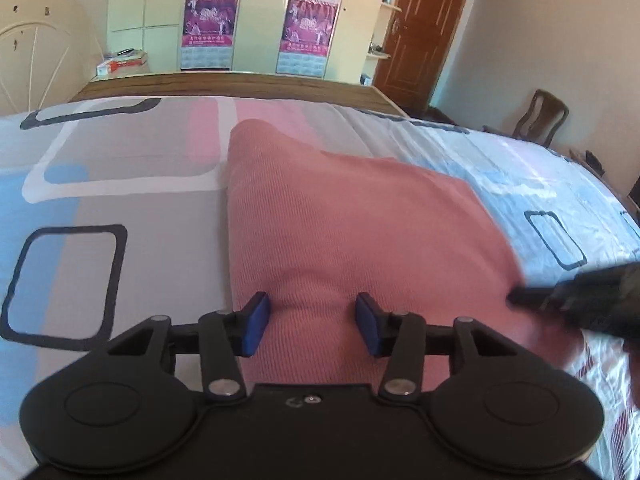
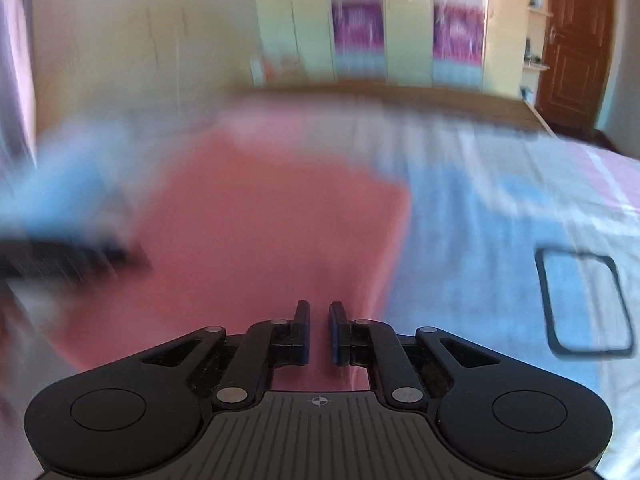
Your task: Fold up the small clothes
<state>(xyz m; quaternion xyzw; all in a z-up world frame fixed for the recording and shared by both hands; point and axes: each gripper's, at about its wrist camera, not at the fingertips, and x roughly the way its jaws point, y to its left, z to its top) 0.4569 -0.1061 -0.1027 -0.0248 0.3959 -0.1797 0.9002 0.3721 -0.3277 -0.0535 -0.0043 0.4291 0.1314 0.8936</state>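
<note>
The likeliest trouble was a lopsided or doubled fold. The left gripper (image 1: 312,326) had its fingers (image 1: 256,322) spread wide with a raised hump of the pink knitted garment (image 1: 340,220) between them; had they closed there, they could have pinched only the top ridge of cloth, or several layers at once, and dragged the whole piece across the bed sheet (image 1: 120,168) instead of turning one edge over. A second risk lay with the right gripper (image 2: 319,330): its view was heavily smeared by motion, so the garment (image 2: 260,220) and its edge were hard to place, and a grab made in that haste could have missed the hem or caught the sheet underneath. The two tools also sat near each other over the same cloth, the right one showing at the left gripper's right side (image 1: 580,296), so a collision was possible.

The garment lay flat on the bed, stretching forward from both pairs of fingers. It ran between and just beyond the left fingers, its straight edge just outside the left-hand finger. The right fingers (image 2: 303,330) stood nearly together with a narrow gap; pink cloth showed behind that gap, but whether they held any of it could not be told.
</note>
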